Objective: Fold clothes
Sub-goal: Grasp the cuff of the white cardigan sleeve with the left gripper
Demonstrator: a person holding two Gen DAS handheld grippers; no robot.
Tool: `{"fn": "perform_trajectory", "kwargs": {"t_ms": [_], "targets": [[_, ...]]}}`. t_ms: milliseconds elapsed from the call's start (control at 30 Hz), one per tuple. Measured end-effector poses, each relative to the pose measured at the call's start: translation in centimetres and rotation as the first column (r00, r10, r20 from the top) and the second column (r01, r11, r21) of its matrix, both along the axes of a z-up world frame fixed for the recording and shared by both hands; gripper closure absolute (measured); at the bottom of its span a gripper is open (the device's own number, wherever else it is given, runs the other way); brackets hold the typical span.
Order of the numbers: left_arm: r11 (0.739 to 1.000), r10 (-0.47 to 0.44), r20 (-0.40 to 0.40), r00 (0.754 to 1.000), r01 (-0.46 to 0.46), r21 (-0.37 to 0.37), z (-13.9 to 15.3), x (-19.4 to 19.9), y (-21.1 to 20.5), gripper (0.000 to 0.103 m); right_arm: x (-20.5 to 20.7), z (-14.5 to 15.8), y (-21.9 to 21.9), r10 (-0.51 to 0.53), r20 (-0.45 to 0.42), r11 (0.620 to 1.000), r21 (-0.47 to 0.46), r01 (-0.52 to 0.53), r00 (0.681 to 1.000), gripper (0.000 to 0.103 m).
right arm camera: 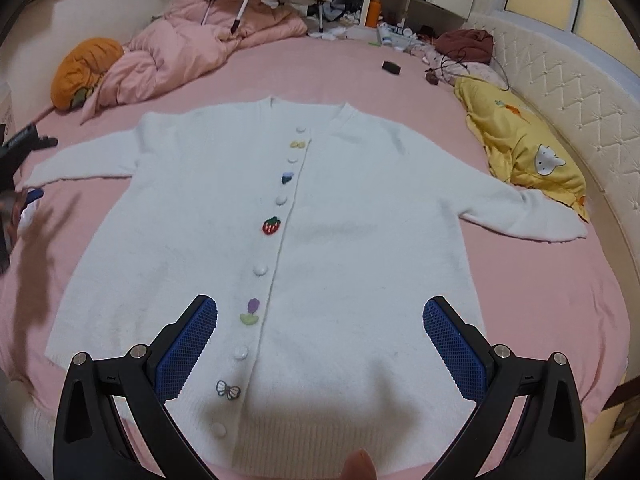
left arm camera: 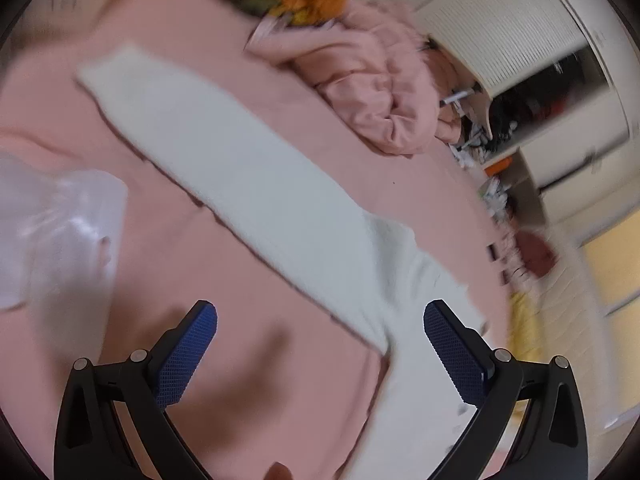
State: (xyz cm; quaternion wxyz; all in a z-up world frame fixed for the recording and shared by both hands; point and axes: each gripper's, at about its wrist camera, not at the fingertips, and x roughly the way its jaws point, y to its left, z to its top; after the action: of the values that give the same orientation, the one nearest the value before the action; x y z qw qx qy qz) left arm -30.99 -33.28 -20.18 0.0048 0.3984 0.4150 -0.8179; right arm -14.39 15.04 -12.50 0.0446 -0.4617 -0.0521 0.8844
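a pink bed sheet [right arm camera: 540,300] carries a white cardigan [right arm camera: 340,240] lying flat at centre with sleeves spread toward 9 and 3 o'clock (buttoned front up), a yellow blanket [right arm camera: 524,148] at 2 o'clock, and the left gripper [left arm camera: 320,320] and right gripper [right arm camera: 320,316] both with jaws apart, holding nothing.

My left gripper [left arm camera: 320,352] hangs with its jaws spread wide over the white cardigan's [right arm camera: 280,240] sleeve, gripping nothing, while my right gripper [right arm camera: 320,350] hovers equally wide apart above the cardigan's hem, near its button line.
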Motion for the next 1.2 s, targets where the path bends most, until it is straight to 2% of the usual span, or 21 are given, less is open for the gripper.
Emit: {"fn": "perform_trajectory", "kwargs": {"t_ms": [33,167,267,400,500,567,700,900,967,1000,1033,1067,1200], "targets": [[1.0,0.015,-0.004,1.0,-0.015,0.024,-0.6,-0.5,-0.7,0.0,-0.3,-0.3,-0.1,0.002,0.011,1.0,0.0,-0.002,1.0,0.0],[0.992,0.12,0.009,0.993,-0.12,0.036,-2.5,-2.1,-3.7,0.0,-1.0,-0.8,-0.9,0.014,0.023,1.0,0.009,-0.014,1.0,0.0],[0.98,0.188,0.044,0.981,-0.19,0.056,-3.8,-3.5,-6.5,0.0,-1.3,-0.8,-1.1,0.02,0.021,1.0,0.015,-0.02,1.0,0.0],[0.967,0.249,-0.002,0.968,-0.249,0.055,-3.5,-5.6,-10.2,0.0,-1.6,-0.9,-1.1,0.015,0.023,1.0,0.014,-0.015,1.0,0.0],[0.952,0.292,0.0,0.956,-0.291,0.093,-3.9,-6.8,-13.0,0.0,-1.8,-0.8,-1.1,0.013,0.019,1.0,0.025,-0.013,1.0,0.0],[0.948,0.304,0.004,0.953,-0.303,0.093,-4.2,-7.6,-14.2,0.0,-1.9,-0.7,-1.0,0.008,0.015,1.0,0.027,-0.008,1.0,0.0],[0.954,0.298,-0.038,0.954,-0.296,0.049,-3.9,-9.1,-15.1,0.0,-2.1,-0.7,-1.1,0.007,0.016,1.0,0.027,-0.008,1.0,0.0],[0.973,0.229,-0.022,0.973,-0.229,-0.036,-4.3,-8.6,-14.4,0.0,-2.3,-1.0,-1.8,0.027,0.019,0.999,0.02,-0.028,0.999,0.0],[0.971,0.232,-0.002,0.973,-0.232,-0.059,-4.2,-8.5,-14.3,0.009,-2.3,-1.1,-2.1,0.037,0.025,0.999,0.019,-0.037,0.999,0.0],[0.968,0.238,0.017,0.971,-0.236,-0.08,-4.2,-8.5,-14.4,0.033,-2.2,-1.1,-2.1,0.04,0.025,0.999,0.018,-0.04,0.999,0.0],[0.968,0.241,0.029,0.97,-0.238,-0.085,-4.3,-8.4,-14.5,0.072,-2.1,-1.1,-2.2,0.043,0.025,0.999,0.018,-0.043,0.999,0.0],[0.969,0.242,0.03,0.97,-0.239,-0.069,-4.6,-8.2,-14.6,0.089,-2.1,-1.0,-2.2,0.045,0.023,0.999,0.019,-0.045,0.999,0.0],[0.969,0.246,0.0,0.969,-0.246,-0.04,-5.4,-7.2,-14.9,0.092,-2.0,-0.9,-2.1,0.04,0.018,0.999,0.02,-0.041,0.999,0.0]]}}
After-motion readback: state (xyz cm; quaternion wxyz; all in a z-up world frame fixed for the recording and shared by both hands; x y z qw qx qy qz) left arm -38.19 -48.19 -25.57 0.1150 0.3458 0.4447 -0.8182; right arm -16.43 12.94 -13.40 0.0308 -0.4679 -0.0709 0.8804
